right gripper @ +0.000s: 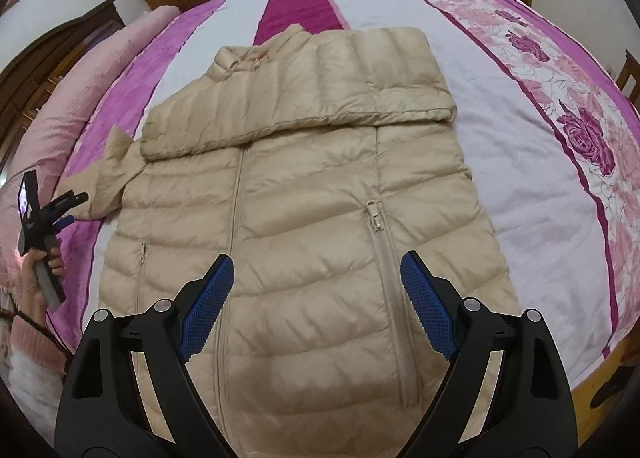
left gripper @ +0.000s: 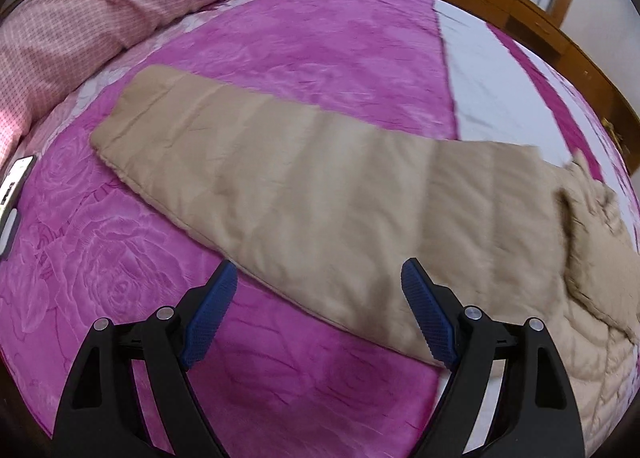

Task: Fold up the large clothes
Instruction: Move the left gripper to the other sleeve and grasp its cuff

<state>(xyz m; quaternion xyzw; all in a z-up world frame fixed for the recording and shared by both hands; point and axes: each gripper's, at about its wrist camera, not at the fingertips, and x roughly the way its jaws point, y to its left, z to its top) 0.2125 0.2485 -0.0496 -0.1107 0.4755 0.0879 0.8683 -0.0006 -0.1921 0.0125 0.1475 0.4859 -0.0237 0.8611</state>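
A beige padded jacket [right gripper: 304, 201] lies front up on the bed, zip closed. One sleeve [right gripper: 320, 85] is folded across its chest. The other sleeve [left gripper: 280, 185] lies stretched out sideways over the pink cover, seen in the left wrist view. My left gripper [left gripper: 320, 278] is open and empty just above the middle of that sleeve; it also shows in the right wrist view [right gripper: 66, 205], held in a hand at the jacket's left. My right gripper [right gripper: 316, 270] is open and empty above the jacket's lower front.
The bed cover [right gripper: 520, 145] has white, magenta and rose-print stripes. A pink quilt roll [left gripper: 120, 5] lies along the head of the bed. A phone [left gripper: 14, 185] lies on the cover at the left. Wooden cabinets [left gripper: 540, 21] stand beyond the bed.
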